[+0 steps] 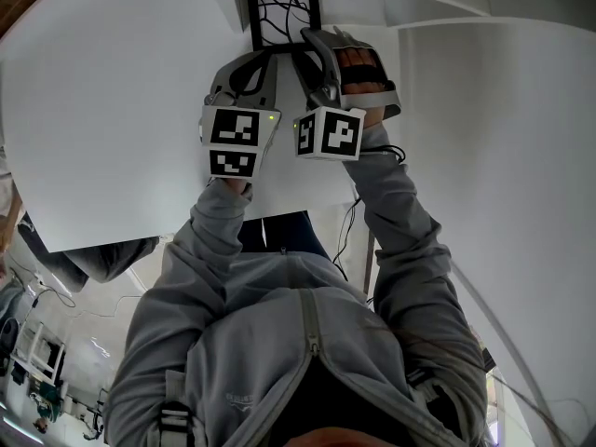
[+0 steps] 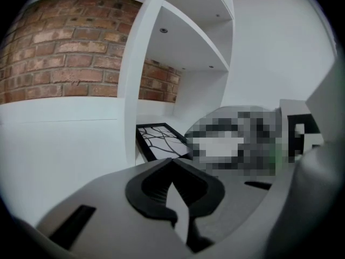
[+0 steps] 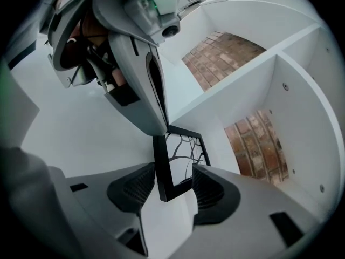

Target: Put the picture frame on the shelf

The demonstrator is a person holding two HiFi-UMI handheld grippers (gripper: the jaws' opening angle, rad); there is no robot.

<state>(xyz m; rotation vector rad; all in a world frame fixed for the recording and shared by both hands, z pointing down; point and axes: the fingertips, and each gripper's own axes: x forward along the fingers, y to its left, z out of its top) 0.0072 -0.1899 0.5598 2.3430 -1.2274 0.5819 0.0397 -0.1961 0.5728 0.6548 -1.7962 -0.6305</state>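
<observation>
Your right gripper (image 3: 172, 190) spread wide, picture frame (image 3: 160, 169) corner between its jaws, not pinched, frame sitting on the white shelf (image 2: 156, 109), your left gripper (image 2: 172, 163) pressed together, empty.

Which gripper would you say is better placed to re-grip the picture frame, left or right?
Right, probably: the right gripper stands open astride a corner of the picture frame; the left gripper is shut, the frame beyond its tips.
</observation>
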